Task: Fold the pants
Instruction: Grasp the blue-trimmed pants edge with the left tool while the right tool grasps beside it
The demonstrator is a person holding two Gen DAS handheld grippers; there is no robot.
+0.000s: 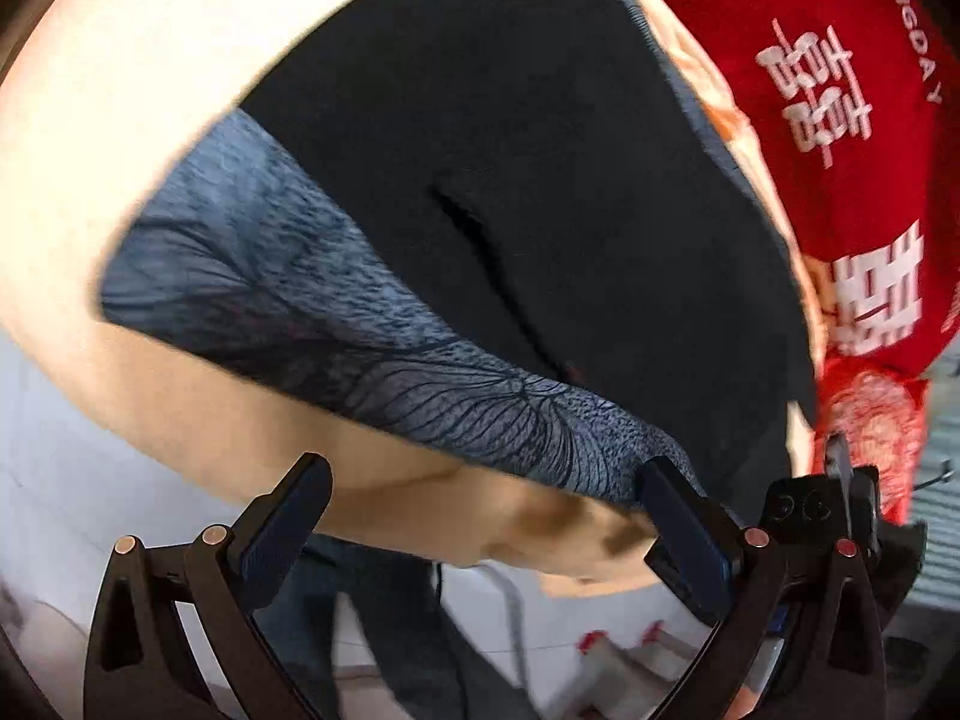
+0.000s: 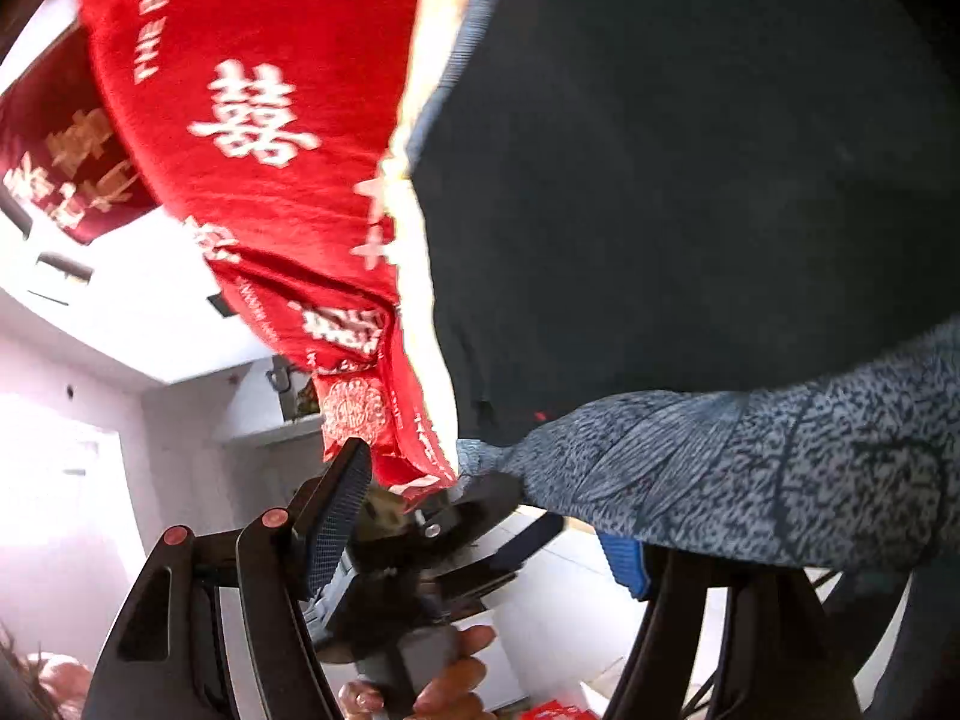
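— Where are the pants (image 1: 510,150) now?

— They lie flat on the cream table (image 1: 108,120): smooth black cloth with one short crease. The speckled blue-grey knit waistband (image 1: 300,312) runs along the table edge nearest to you.

— And your left claw (image 1: 486,465)?

— Released. Its fingers stand wide apart, and one pad touches the gathered end of the waistband.

— Your right claw (image 2: 489,498)?

— Also released. The waistband drapes over its blue ribbed pad and the other pad is bare.

— What lies beside the pants?

— A red cloth (image 1: 840,90) with white characters, at the far edge.
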